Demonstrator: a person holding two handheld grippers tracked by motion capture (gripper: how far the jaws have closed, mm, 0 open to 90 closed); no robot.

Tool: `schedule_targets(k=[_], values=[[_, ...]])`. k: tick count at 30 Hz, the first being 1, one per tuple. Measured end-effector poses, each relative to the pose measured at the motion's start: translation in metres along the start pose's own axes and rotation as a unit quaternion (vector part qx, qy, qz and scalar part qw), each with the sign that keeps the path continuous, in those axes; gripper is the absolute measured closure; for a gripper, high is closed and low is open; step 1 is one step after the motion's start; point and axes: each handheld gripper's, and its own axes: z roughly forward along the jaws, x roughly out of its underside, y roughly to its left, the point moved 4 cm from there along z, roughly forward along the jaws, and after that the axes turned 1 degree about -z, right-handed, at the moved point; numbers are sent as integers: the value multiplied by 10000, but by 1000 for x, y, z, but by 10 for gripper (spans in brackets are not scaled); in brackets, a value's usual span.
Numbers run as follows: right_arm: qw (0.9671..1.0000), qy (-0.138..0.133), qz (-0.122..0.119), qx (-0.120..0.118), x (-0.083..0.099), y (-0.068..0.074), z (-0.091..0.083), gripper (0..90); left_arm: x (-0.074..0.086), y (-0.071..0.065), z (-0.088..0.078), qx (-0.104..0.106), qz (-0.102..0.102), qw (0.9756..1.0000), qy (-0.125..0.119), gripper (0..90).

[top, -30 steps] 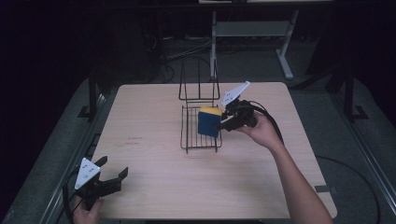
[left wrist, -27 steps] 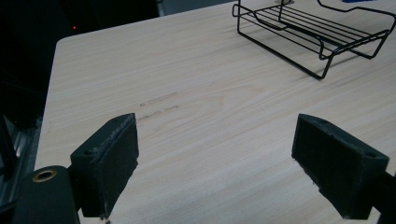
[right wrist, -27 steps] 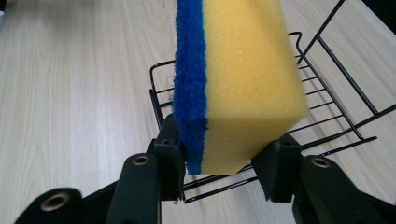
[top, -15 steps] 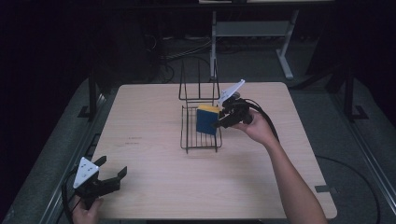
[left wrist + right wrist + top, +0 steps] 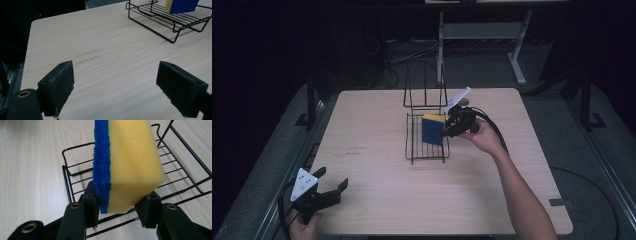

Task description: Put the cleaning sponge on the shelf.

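Item: sponge (image 5: 432,129), yellow foam with a blue scouring face. It is held on edge over the wire rack (image 5: 426,145), which stands near the middle of the surface (image 5: 377,130), toward its far edge. The right gripper view shows the right tool (image 5: 117,206) clamped on the sponge's lower end, blue face against one pad and yellow against the other.

Change: compared with a second ago, the right tool and the sponge sit slightly lower and closer over the rack floor; the grip is unchanged. Whether the sponge's bottom edge touches the wires cannot be told.

Meaning: the placing of the sponge into the rack appears close to done; what probably remains is a short drop and then the release.

Left tool (image 5: 319,192): at the near left corner of the surface, jaws wide, nothing between them, in the same place as a second ago.
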Motion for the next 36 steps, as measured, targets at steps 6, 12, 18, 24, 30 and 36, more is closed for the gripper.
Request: schedule_targets(k=[6,12,18,24,30,36], values=[[10000,17,69,54,3,-4,4,570,0,1,0,2,-7,10000,2,141],[10000,7,53,48,4,-6,5,570,0,1,0,-10,-22,10000,5,141],[10000,53,53,6,6,-7,9,569,0,1,-1,-9,-17,10000,4,141],[9999,44,95,-23,9,-8,8,565,0,1,-1,-12,-20,10000,3,141],[9999,60,128,-15,9,-8,8,552,0,1,-1,-11,-21,10000,5,141],[9998,191,112,3,11,-7,11,517,0,1,-1,-9,-22,10000,2,141]])
